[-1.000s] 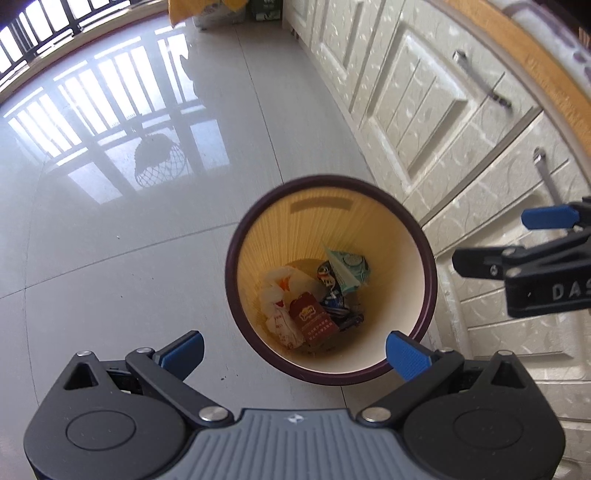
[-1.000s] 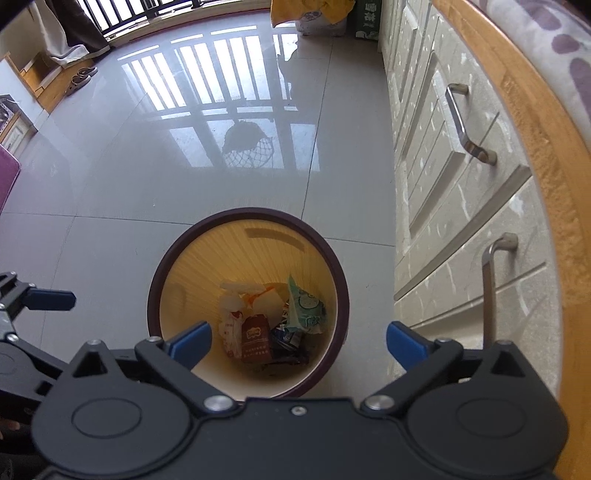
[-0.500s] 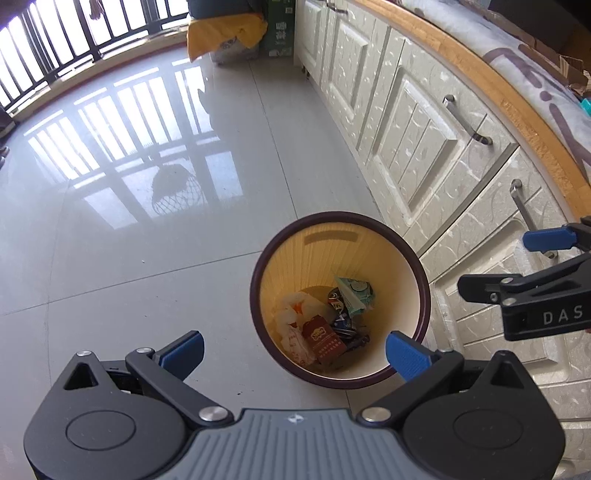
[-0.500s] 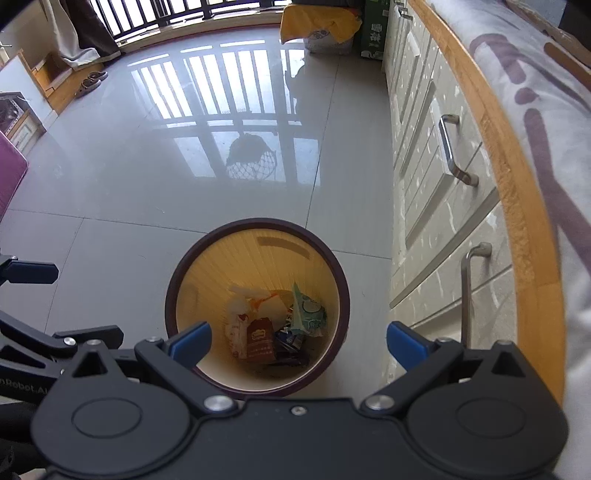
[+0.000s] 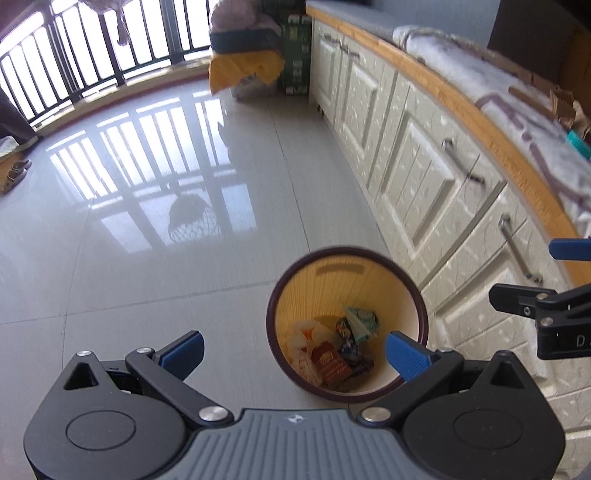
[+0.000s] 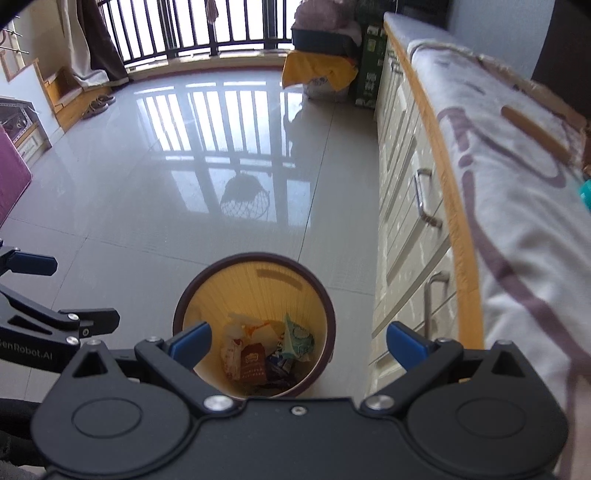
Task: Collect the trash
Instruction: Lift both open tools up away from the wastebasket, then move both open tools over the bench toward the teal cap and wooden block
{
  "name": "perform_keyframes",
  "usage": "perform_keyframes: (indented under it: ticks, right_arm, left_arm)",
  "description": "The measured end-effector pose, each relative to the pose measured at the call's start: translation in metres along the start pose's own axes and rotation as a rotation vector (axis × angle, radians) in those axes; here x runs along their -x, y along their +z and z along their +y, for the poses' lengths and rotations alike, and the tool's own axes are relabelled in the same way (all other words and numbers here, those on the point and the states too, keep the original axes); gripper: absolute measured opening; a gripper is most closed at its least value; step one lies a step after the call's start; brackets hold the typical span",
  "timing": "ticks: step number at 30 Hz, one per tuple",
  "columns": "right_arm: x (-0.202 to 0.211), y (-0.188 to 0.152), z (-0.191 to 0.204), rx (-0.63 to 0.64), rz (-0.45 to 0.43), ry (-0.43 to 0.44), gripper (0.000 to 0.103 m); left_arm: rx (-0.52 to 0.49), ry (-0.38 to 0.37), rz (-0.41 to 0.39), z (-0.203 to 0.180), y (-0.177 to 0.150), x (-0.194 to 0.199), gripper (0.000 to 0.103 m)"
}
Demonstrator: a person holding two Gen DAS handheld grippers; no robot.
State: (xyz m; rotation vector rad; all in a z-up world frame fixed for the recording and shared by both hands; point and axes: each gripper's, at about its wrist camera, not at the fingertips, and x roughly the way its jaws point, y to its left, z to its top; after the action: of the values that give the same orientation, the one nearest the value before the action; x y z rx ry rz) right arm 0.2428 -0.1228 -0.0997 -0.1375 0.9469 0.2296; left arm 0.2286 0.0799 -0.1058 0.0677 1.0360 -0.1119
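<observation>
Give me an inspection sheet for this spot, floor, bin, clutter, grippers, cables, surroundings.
Surface: glossy tiled floor, bare around the bin.
Job's things: round waste bin upright beside the cabinets; wrappers lie at its bottom.
Clutter: shoes at the far left by the window; yellow-draped pile at the cabinet run's far end.
Grippers: left gripper jaws open and empty; right gripper jaws open and empty. Both above the bin.
Cables: nothing seen.
Surroundings: railed window, curtain, patterned cloth on the countertop.

round yellow bin (image 5: 413, 295) upright on floor beside cabinets, crumpled wrappers (image 5: 334, 350) inside
</observation>
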Motion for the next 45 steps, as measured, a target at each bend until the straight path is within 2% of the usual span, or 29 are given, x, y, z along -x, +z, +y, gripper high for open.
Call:
perform_keyframes:
  ticks: [8,14,18,24,29,33,37,41,45]
  right_arm:
    - [0.048,0.0,-0.011,-0.03,-0.232,-0.073,0.102]
    - [0.078,0.006,-0.03,-0.103,-0.404,-0.141,0.102]
    - [0.094,0.008,-0.046,-0.167,-0.514,-0.188,0.102]
    - [0.117,0.001,-0.078,-0.259,-0.677,-0.28,0.103]
    - [0.128,-0.007,-0.104,-0.292,-0.778,-0.405,0.103]
    - [0.129,-0.016,-0.124,-0.321,-0.812,-0.49,0.103]
    - [0.118,-0.016,-0.149,-0.327,-0.793,-0.539,0.103]
    - [0.101,-0.011,-0.169,-0.314,-0.74,-0.562,0.103]
    - [0.081,0.001,-0.191,-0.306,-0.655,-0.549,0.103]
  left_arm:
    - [0.013,0.007,-0.153,-0.009,0.014,0.037,0.103]
    - [0.003,0.026,-0.313,-0.026,0.031,0.064,0.103]
    - [0.035,0.007,-0.427,-0.036,0.043,0.08,0.103]
    - [0.029,-0.02,-0.583,-0.07,0.058,0.093,0.103]
    - [-0.001,-0.05,-0.671,-0.106,0.072,0.092,0.103]
    - [-0.058,-0.083,-0.722,-0.139,0.081,0.088,0.103]
    - [-0.095,-0.149,-0.741,-0.17,0.093,0.077,0.103]
    - [-0.12,-0.211,-0.747,-0.198,0.111,0.062,0.103]
    - [-0.11,-0.268,-0.703,-0.216,0.132,0.041,0.103]
